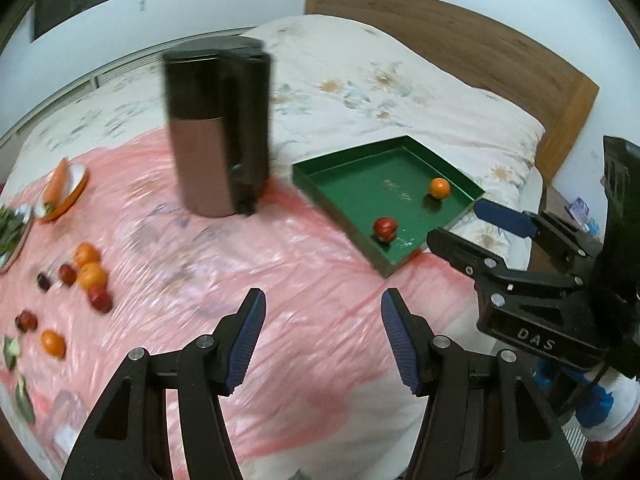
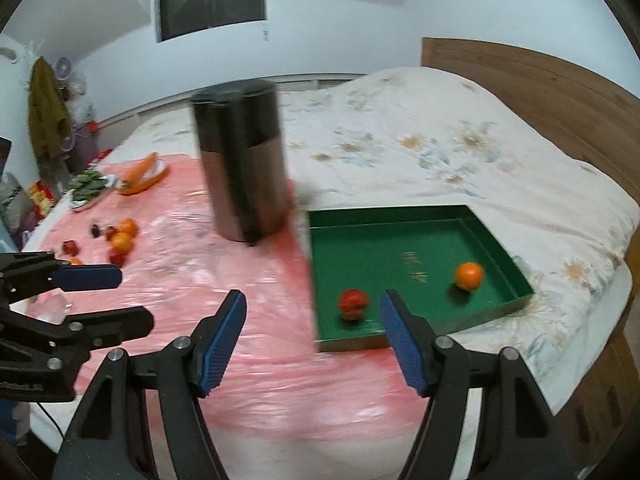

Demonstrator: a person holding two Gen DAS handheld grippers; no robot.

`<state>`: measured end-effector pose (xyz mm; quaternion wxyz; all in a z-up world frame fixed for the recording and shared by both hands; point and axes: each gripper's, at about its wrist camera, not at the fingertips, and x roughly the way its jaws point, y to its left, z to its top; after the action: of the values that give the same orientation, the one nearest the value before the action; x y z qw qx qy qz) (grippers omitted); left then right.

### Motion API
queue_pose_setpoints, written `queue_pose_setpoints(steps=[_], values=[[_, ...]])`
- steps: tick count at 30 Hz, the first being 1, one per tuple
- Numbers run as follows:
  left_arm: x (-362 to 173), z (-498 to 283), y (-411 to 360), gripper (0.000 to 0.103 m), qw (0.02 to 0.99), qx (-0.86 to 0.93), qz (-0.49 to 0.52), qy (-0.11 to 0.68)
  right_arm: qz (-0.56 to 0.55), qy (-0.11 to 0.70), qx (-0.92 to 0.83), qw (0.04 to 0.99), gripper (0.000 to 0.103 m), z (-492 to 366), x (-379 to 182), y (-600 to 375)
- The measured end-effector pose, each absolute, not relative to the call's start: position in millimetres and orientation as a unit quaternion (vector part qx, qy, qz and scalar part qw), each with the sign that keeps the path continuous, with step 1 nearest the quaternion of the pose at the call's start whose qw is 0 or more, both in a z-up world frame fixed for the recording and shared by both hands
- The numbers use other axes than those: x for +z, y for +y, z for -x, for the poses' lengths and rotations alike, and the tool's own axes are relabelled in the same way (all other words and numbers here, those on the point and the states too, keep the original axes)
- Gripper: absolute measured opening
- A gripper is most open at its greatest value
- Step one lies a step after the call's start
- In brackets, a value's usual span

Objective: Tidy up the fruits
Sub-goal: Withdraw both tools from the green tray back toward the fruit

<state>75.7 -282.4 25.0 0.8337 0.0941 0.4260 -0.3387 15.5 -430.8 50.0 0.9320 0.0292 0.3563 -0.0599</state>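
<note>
A green tray (image 1: 352, 178) (image 2: 400, 236) lies on the bed and holds a red apple (image 1: 385, 229) (image 2: 353, 303) and an orange (image 1: 439, 188) (image 2: 468, 275). Several loose oranges (image 1: 90, 268) (image 2: 122, 240) and small red fruits (image 1: 100, 298) (image 2: 70, 247) lie on the pink plastic sheet (image 1: 280, 280) at the left. My left gripper (image 1: 323, 340) is open and empty above the sheet. My right gripper (image 2: 313, 340) is open and empty near the tray's front edge; it also shows at the right in the left wrist view (image 1: 464, 220).
A tall black and brown cylinder appliance (image 1: 218, 128) (image 2: 244, 160) stands between fruits and tray. An orange dish with a carrot (image 1: 64, 188) (image 2: 140, 174) and a plate of greens (image 2: 86, 188) sit at far left. A wooden headboard (image 1: 480, 52) bounds the right.
</note>
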Motion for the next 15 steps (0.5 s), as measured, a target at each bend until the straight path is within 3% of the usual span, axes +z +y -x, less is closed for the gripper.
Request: queue_pose_setpoints(steps=[15], values=[[14.8,-82.5,-151.2,0.054,0.863,-0.246,-0.032,0.441,-0.008,0.360,0.019,0.933,0.103,-26.3,58.1,-337.3]])
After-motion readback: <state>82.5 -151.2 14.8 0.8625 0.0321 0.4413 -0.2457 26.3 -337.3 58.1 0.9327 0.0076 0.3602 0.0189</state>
